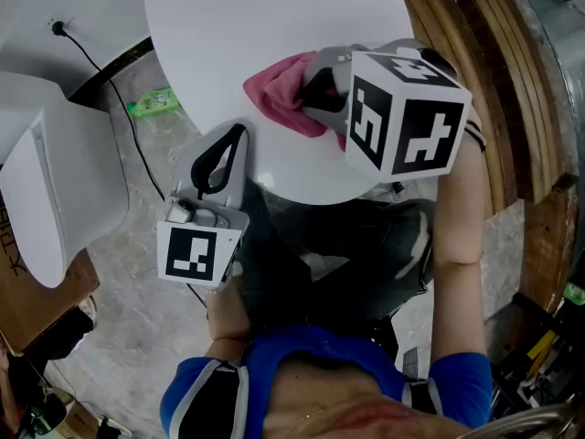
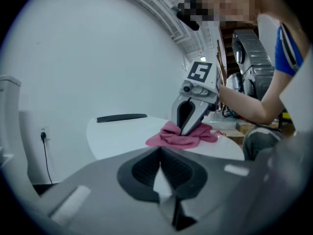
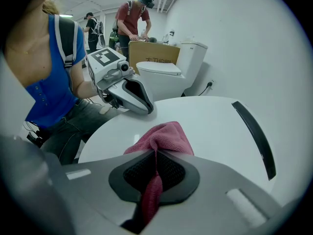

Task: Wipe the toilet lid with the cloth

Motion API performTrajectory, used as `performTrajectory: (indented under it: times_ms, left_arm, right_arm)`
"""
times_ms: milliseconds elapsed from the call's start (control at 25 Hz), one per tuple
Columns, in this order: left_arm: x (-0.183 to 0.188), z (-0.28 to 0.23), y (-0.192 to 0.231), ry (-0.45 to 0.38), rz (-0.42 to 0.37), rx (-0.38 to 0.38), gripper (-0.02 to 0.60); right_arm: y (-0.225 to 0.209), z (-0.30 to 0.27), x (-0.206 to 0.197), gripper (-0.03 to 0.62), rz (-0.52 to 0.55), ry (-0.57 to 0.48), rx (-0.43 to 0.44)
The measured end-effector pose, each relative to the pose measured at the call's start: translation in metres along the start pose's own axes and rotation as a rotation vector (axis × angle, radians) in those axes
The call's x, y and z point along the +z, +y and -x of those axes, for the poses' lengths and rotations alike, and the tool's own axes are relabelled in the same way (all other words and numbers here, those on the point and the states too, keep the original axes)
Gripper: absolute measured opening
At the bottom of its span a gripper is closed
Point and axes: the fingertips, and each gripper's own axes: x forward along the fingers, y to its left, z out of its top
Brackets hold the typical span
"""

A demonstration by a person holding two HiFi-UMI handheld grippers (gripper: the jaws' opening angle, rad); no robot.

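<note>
The right gripper (image 3: 155,174) is clamped on a fold of the cloth (image 3: 165,137), which lies bunched near the lid's (image 3: 215,126) front edge, while the left gripper (image 2: 159,173), closed and empty, hangs beside that edge; dragging could pull the thin pinch free.

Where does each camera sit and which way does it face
Head view: on the head, steeply down at toilet lid, cloth, left gripper, right gripper; forearms, torso, legs show.
Left gripper view: along its shut empty jaws toward the right gripper; arm shows.
Right gripper view: along jaws shut on the cloth toward the left gripper; torso shows.
All share the cloth.
</note>
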Motion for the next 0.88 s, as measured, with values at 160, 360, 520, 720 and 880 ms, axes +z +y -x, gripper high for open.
performTrajectory:
  times_ms: [160,360,520,720,880]
  left_arm:
    - [0.000,0.000,0.000,0.001,-0.001,-0.001,0.003]
    - [0.000,-0.001,0.001,-0.002,-0.003,0.002,0.003]
    - [0.000,0.000,0.001,-0.002,-0.004,0.001,0.003]
    - [0.000,0.000,0.001,-0.011,0.021,-0.008,0.003]
    - [0.000,0.000,0.001,-0.006,0.008,-0.009,0.003]
  right_arm:
    - [-0.002,0.003,-0.008,0.012,-0.026,0.015,-0.005]
    - [-0.004,0.008,-0.017,0.012,-0.047,0.030,-0.015]
    - [-0.004,0.010,-0.021,0.012,-0.068,0.042,-0.020]
    - [-0.006,0.013,-0.030,0.012,-0.096,0.071,-0.019]
    - [-0.007,0.015,-0.035,0.012,-0.106,0.077,-0.022]
